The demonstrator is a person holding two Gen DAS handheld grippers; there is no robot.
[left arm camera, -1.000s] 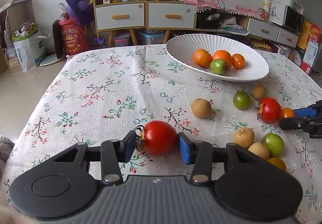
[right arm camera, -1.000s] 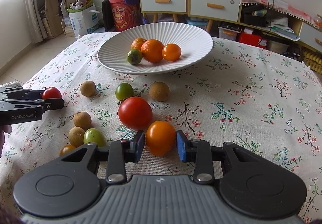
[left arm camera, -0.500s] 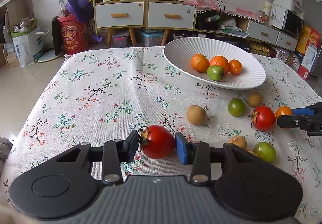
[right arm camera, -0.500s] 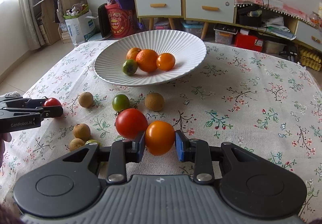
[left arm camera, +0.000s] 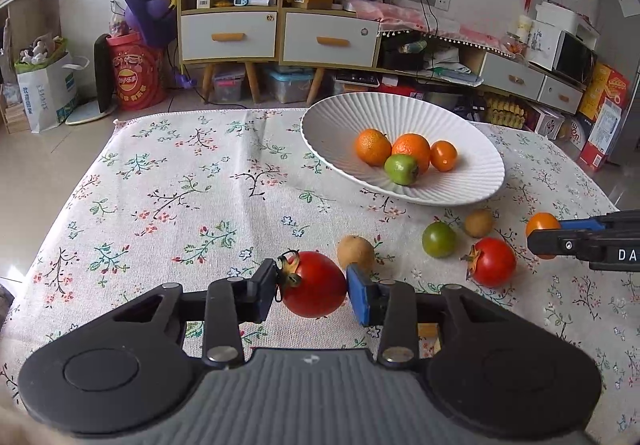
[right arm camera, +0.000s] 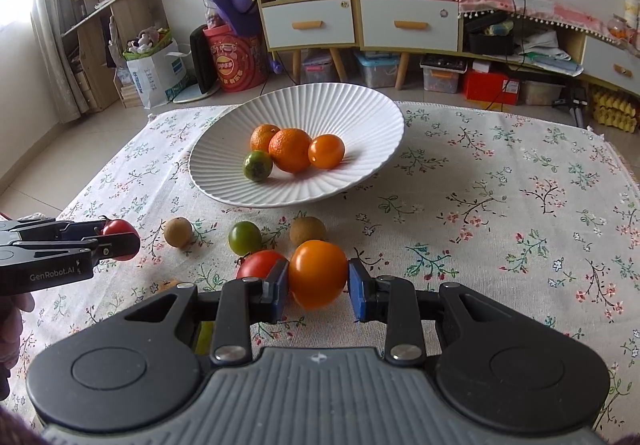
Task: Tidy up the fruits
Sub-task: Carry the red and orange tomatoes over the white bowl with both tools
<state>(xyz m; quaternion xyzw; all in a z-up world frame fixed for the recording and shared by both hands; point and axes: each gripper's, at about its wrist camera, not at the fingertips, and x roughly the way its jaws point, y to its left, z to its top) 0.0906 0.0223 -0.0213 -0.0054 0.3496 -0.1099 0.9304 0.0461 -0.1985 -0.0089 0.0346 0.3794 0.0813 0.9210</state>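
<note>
My left gripper is shut on a red tomato and holds it above the floral cloth. My right gripper is shut on an orange tomato, also lifted; it shows at the right edge of the left wrist view. The white ribbed bowl stands at the back and holds two oranges, an orange tomato and a green fruit. On the cloth lie a second red tomato, a green tomato and two brown round fruits.
The left gripper with its tomato shows at the left of the right wrist view. Past the table's far edge stand a cabinet with drawers, a red bucket and storage boxes. The cloth's left half bears no fruit.
Both grippers have risen with their tomatoes and moved forward toward the bowl. The low fruits near the front edge have dropped out of sight behind the gripper bodies.
</note>
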